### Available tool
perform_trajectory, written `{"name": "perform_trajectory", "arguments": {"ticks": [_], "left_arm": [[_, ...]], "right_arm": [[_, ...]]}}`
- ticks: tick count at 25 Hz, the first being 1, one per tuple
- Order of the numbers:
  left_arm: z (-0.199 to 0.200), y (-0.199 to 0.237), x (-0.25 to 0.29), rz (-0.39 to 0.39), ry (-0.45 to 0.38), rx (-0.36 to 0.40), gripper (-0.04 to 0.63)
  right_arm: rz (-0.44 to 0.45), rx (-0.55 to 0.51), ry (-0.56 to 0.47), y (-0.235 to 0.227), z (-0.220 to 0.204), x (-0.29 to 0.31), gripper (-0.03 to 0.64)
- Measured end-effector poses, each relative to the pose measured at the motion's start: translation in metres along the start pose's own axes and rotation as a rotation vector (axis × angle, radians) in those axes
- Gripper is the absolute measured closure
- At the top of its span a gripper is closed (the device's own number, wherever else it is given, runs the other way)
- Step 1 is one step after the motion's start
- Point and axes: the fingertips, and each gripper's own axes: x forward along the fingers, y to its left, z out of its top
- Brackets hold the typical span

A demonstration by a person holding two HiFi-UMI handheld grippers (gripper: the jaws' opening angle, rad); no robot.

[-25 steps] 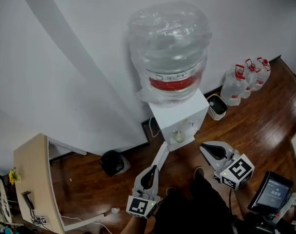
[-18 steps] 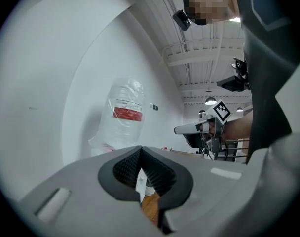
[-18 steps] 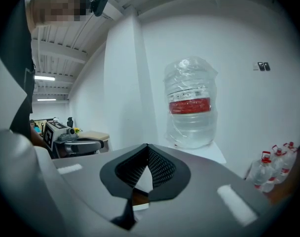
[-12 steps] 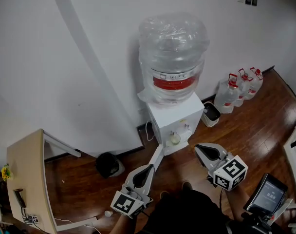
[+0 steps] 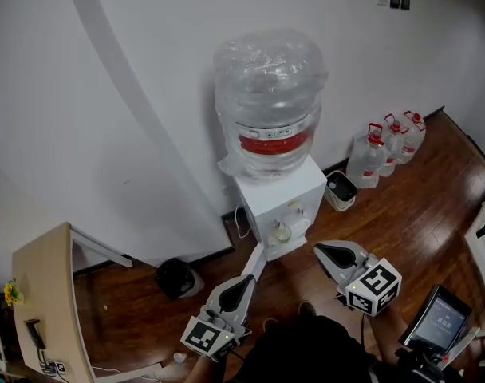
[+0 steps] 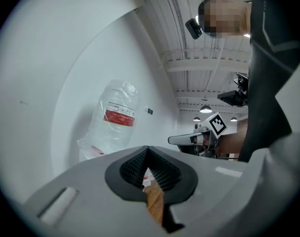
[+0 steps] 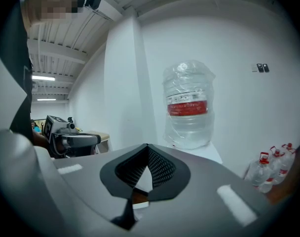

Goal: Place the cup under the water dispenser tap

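Dark reddish wood planks make up the floor [image 5: 418, 206], and a plain white wall [image 5: 131, 94] runs behind everything. Against that wall stands the white water dispenser [image 5: 278, 194], topped by a big bottle [image 5: 268, 102] wrapped in clear film with a red band low on it. In the dispenser's recess, below the taps, I see a small pale shape that I take to be the cup [image 5: 282, 232]. It is too small from my head view to say whether it sits squarely under a tap.

My left gripper [image 5: 261, 251] has its jaws pressed together with nothing between them. My right gripper [image 5: 320, 250] is the same, pads meeting and empty. Both point toward the dispenser from the near side, one to each side of the recess, and neither touches the cup.

To the right of the dispenser a small white bin [image 5: 341, 190] stands by the wall, then a row of spare water jugs [image 5: 384, 144] with red caps. A round black object [image 5: 176, 278] sits on the floor to the left, near a pale wooden desk [image 5: 43, 286]. A screen [image 5: 436, 323] shows at the lower right.
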Motion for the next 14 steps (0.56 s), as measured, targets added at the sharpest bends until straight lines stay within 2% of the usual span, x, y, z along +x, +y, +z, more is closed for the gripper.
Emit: {"name": "perform_trajectory", "arguments": {"ticks": [5,8,14], "left_arm": [[-0.002,0.008,0.0,0.049,0.012,-0.022,0.595],[-0.002,0.009,-0.001,0.051,0.005,-0.019,0.595],[-0.011,0.016,-0.006,0.076,0.047,-0.016,0.595]], "right_arm": [[-0.01,0.001,0.003,-0.002,-0.002,-0.003,0.617],[-0.014,-0.003,-0.002,-0.003,0.0,-0.002,0.617],[-0.017,-0.005,0.011,-0.001,-0.003,-0.002,0.617]]}}
